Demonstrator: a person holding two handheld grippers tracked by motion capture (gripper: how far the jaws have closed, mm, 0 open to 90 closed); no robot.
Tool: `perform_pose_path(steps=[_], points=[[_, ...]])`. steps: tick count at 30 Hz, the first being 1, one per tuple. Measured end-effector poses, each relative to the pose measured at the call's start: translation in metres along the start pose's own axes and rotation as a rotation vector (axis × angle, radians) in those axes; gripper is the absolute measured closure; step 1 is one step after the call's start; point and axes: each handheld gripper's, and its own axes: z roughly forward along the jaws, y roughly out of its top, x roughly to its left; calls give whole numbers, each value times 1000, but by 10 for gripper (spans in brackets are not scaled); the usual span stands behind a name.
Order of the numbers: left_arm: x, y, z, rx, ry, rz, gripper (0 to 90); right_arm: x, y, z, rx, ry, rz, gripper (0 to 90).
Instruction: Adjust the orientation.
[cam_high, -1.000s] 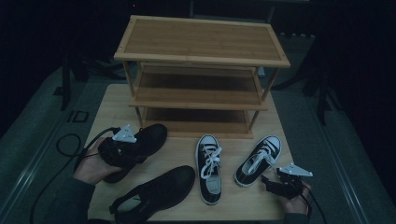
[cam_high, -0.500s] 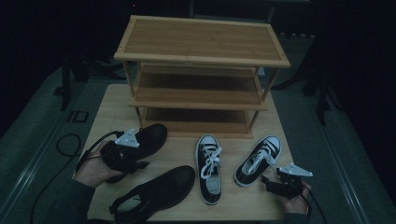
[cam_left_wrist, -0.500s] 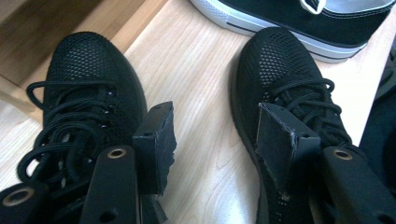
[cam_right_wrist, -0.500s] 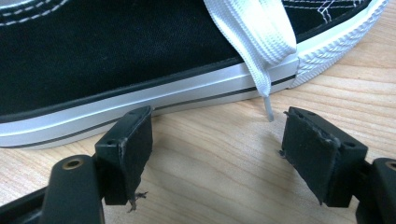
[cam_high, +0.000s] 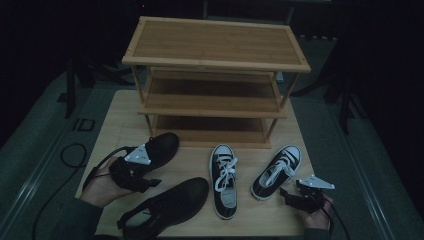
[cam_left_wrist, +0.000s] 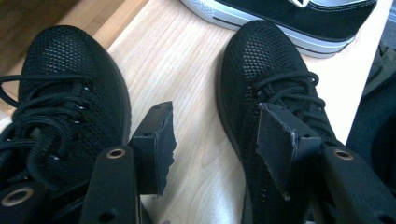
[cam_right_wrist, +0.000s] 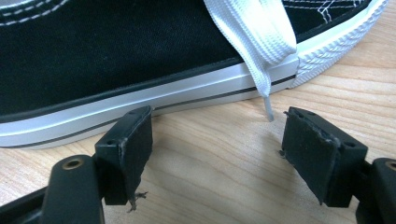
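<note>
I am facing the three-tier wooden shoe rack (cam_high: 215, 75) standing at the far side of the tabletop (cam_high: 120, 115), with four shoes lying in front of it. I am holding my left hand-held gripper (cam_high: 150, 180) over the gap between the two black mesh shoes: the upper one (cam_high: 162, 147) is lying just beside the rack's lowest shelf, its long axis running toward the rack, and the nearer one (cam_high: 170, 205) is slanting across the front edge. In the left gripper view the jaws are standing wide with bare wood between them, one mesh shoe (cam_left_wrist: 51, 107) to either side (cam_left_wrist: 275, 88), nothing gripped. My left hand is the nearer one to this pair. I am resting my right hand-held gripper (cam_high: 287, 195) at the heel of the right black-and-white sneaker (cam_high: 277, 170), jaws wide and empty, its white lace tip (cam_right_wrist: 269, 112) dangling between them
</note>
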Motion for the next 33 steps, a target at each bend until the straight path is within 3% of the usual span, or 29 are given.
perform_pose_path(steps=[20, 33], points=[[-12, -12, -3, -3, -11, -19, 461, 0, 0, 0, 0, 0, 0, 243], [-18, -30, -13, -7, -8, -40, 462, 0, 0, 0, 0, 0, 0, 243]])
